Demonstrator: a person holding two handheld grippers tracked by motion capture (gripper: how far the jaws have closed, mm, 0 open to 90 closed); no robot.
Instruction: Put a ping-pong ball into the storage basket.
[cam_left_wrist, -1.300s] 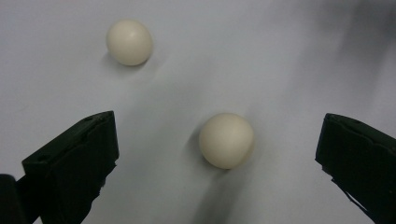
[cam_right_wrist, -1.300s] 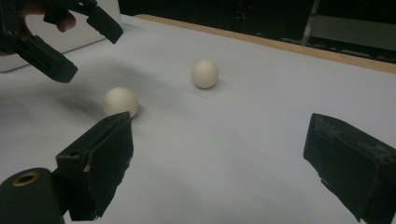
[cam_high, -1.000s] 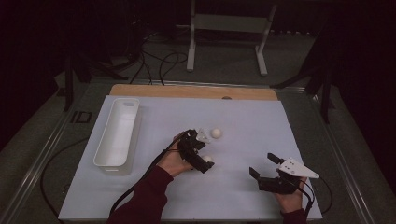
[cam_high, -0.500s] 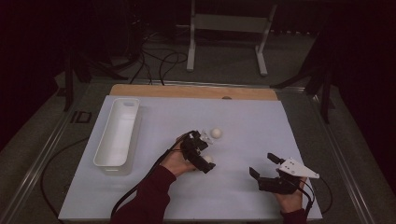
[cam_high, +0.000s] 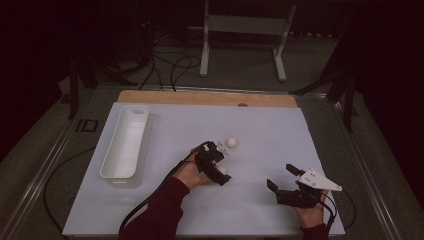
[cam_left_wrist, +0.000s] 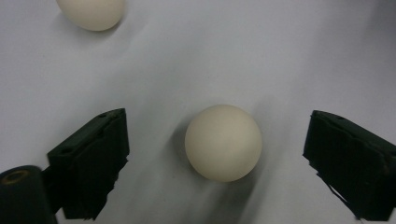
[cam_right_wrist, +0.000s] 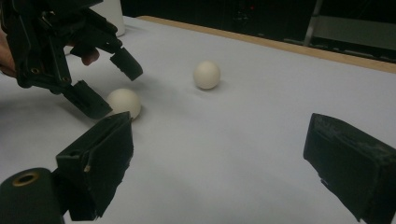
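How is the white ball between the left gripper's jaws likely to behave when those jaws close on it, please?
The ball is round and smooth on a flat white sheet, so an off-centre squeeze would probably send it rolling. It looks light, likely hollow. The left gripper, its jaws just closing, straddles it with gaps on both sides.

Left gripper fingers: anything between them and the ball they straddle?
No. In the left gripper view the near ball sits between the left gripper's fingers, which have just been closing, with bare white tabletop either side.
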